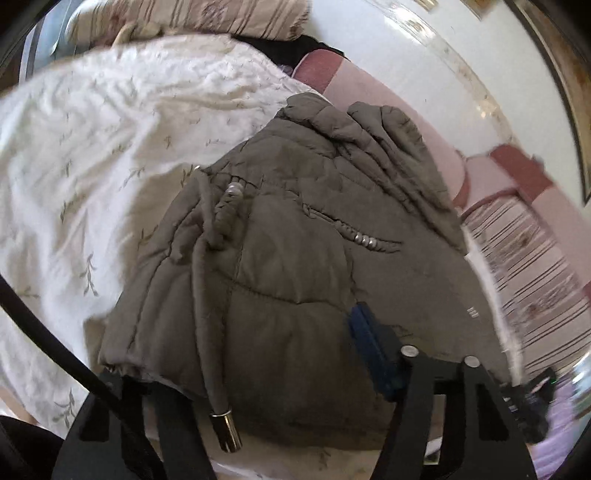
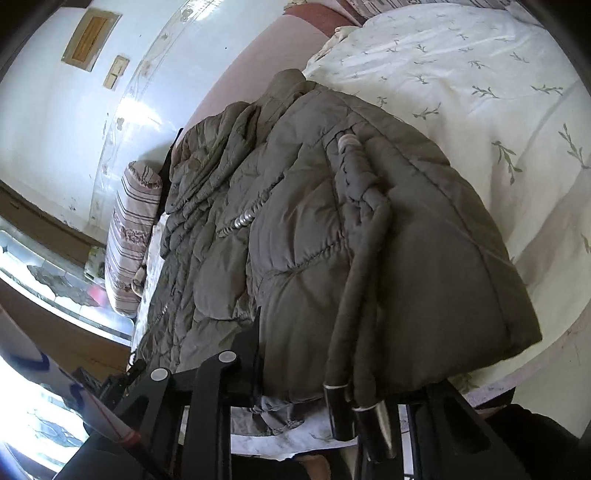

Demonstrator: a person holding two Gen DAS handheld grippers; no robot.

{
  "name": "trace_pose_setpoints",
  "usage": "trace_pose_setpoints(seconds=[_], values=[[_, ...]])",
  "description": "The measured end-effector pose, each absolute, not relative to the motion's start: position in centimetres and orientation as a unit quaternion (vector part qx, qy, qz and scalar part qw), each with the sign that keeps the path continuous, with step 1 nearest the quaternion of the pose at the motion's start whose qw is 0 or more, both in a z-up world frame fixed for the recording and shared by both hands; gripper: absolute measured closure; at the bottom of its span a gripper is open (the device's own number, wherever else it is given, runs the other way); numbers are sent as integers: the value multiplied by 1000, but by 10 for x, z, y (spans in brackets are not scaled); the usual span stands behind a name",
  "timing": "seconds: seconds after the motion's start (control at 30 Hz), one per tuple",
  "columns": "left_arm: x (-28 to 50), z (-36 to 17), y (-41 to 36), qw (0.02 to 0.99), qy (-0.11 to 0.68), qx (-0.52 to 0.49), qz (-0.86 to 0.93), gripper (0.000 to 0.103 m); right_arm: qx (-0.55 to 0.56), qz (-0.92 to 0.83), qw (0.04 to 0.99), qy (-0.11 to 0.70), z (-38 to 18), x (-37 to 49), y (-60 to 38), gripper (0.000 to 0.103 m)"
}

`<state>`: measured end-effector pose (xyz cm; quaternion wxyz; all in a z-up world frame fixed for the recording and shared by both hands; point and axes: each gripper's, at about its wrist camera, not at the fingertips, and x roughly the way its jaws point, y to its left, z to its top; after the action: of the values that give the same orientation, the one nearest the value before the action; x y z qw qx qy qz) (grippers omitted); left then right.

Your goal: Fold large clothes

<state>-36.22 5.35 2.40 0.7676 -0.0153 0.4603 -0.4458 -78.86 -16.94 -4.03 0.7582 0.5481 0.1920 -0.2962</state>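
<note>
An olive-grey puffer jacket (image 1: 295, 229) lies on a white bedspread with a leaf print (image 1: 92, 147). In the left wrist view its padded hem fills the space between the fingers of my left gripper (image 1: 240, 350). The blue-padded finger (image 1: 369, 347) presses into the fabric, and the other finger is hidden under the hem. In the right wrist view the jacket (image 2: 314, 221) lies lengthwise ahead of me. My right gripper (image 2: 340, 369) is shut on the near hem. Two drawcords with metal tips (image 2: 373, 424) hang over that hem.
A striped pillow (image 2: 129, 240) lies at the jacket's left edge, and another striped pillow (image 1: 192, 18) sits at the head of the bed. A pink padded bed frame (image 1: 388, 96) runs along the white wall. A black cable (image 1: 55, 343) crosses the lower left.
</note>
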Motion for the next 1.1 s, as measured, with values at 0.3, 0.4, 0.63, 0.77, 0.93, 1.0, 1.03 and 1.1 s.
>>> trace_pose_setpoints(seconds=[0.3, 0.4, 0.63, 0.77, 0.93, 1.0, 1.03, 1.1], values=[[-401, 16, 25, 812, 382, 127, -423, 36, 520, -315, 770, 194, -43, -784, -163, 74], [-403, 14, 21, 816, 374, 136, -419, 32, 518, -315, 772, 192, -43, -786, -162, 74], [-407, 14, 16, 827, 362, 151, -402, 26, 495, -317, 783, 204, -31, -785, -160, 82], [-413, 14, 14, 841, 344, 167, -383, 25, 476, -319, 793, 208, -21, -781, -157, 82], [-405, 11, 11, 844, 362, 149, -366, 17, 496, -317, 777, 224, -36, -781, -161, 77], [-403, 12, 10, 843, 369, 143, -364, 19, 495, -317, 777, 226, -35, -781, -161, 79], [-405, 12, 9, 842, 367, 145, -366, 26, 488, -321, 779, 229, -33, -779, -160, 81], [-411, 15, 7, 842, 358, 153, -373, 40, 452, -334, 791, 242, -25, -773, -154, 86]])
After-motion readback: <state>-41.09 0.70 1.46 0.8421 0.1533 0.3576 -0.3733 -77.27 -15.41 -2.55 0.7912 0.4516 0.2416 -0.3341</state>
